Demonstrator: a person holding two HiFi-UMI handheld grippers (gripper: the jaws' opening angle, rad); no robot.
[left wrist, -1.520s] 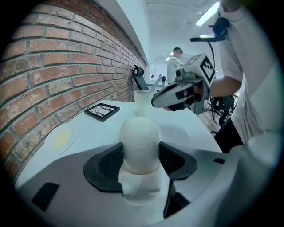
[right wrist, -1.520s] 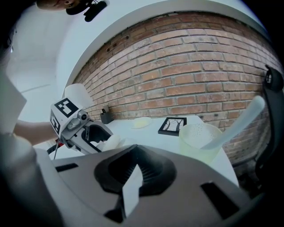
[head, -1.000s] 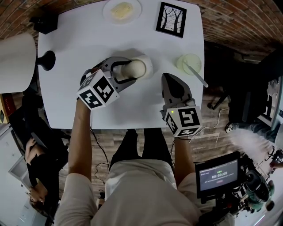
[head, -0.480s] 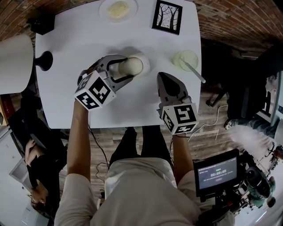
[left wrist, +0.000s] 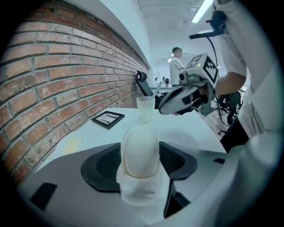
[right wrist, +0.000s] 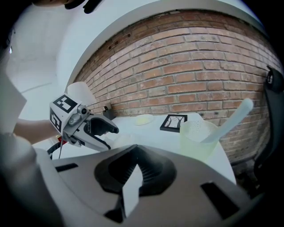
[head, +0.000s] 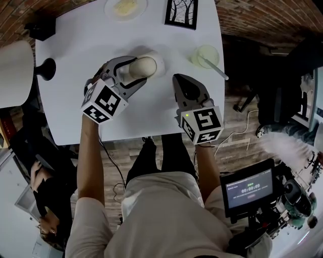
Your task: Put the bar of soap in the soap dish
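Note:
A cream oval bar of soap (head: 143, 66) sits between the jaws of my left gripper (head: 141, 69), which is shut on it over the white table (head: 70, 111). In the left gripper view the bar of soap (left wrist: 140, 148) stands upright between the black pads (left wrist: 105, 162). A white round dish (head: 158, 61) lies right behind the soap; I cannot tell whether they touch. My right gripper (head: 180, 79) hovers to the right of the dish, shut and empty. Its jaws meet in the right gripper view (right wrist: 133, 164).
A pale green cup (head: 205, 55) with a stick in it stands at the table's right edge. A black framed picture (head: 180, 11) and a plate with something yellow (head: 125, 7) are at the back. A lamp (head: 15, 70) with a black base stands left.
The head view has slid, so everything sits higher and further left in frame. Relative to the table, neither gripper nor the soap has visibly moved.

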